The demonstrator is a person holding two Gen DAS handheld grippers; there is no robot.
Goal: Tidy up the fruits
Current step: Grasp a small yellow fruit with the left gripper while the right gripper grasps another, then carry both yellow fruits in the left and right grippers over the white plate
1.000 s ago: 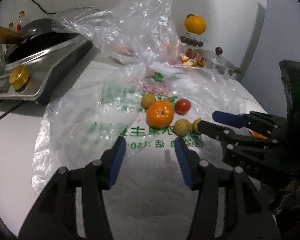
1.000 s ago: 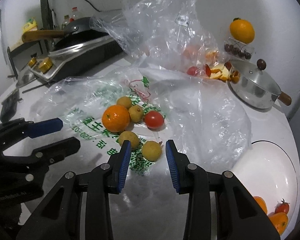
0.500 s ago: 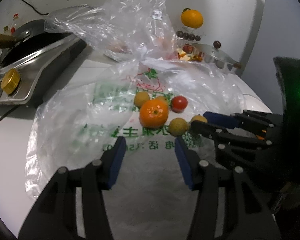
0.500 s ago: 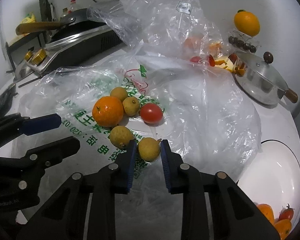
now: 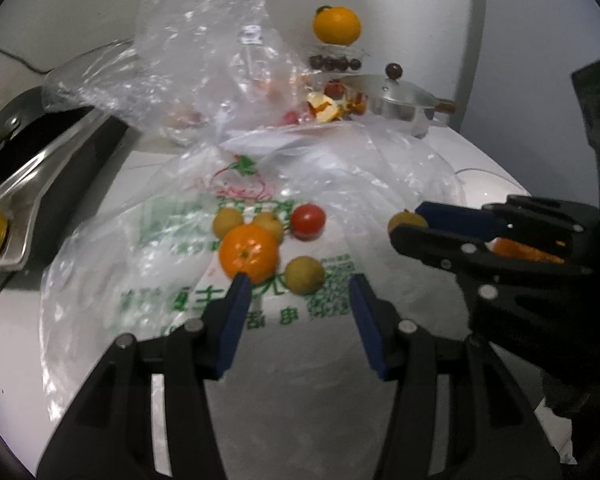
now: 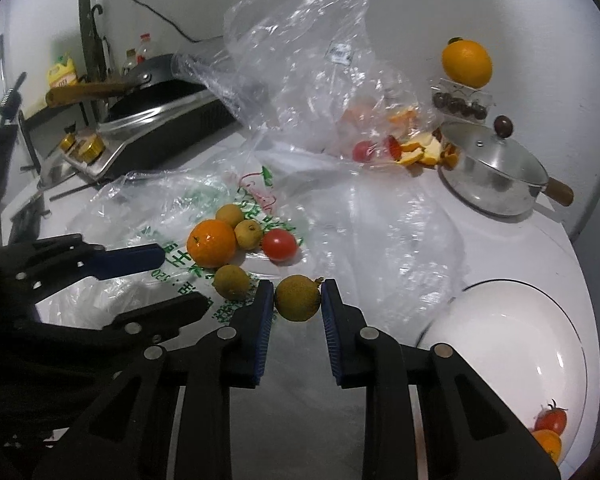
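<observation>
My right gripper (image 6: 297, 300) is shut on a small yellow-brown fruit (image 6: 297, 298) and holds it just above the plastic bag; it also shows in the left wrist view (image 5: 406, 222). On the flattened printed bag (image 6: 204, 216) lie an orange (image 6: 211, 243), a red tomato (image 6: 279, 244) and three more yellow-brown fruits (image 6: 231, 281). My left gripper (image 5: 298, 290) is open and empty, its fingers either side of one small fruit (image 5: 305, 275), close to the orange (image 5: 249, 254).
A white bowl (image 6: 512, 344) at the right holds a tomato and an orange piece. A lidded steel pan (image 6: 494, 170), fruit peels and a crumpled clear bag (image 6: 300, 52) stand behind. A stove with a frying pan (image 6: 152, 96) is at the left.
My right gripper closed on the small yellow-brown fruit and lifted it off the bag. My left gripper moved forward toward the orange and stayed open.
</observation>
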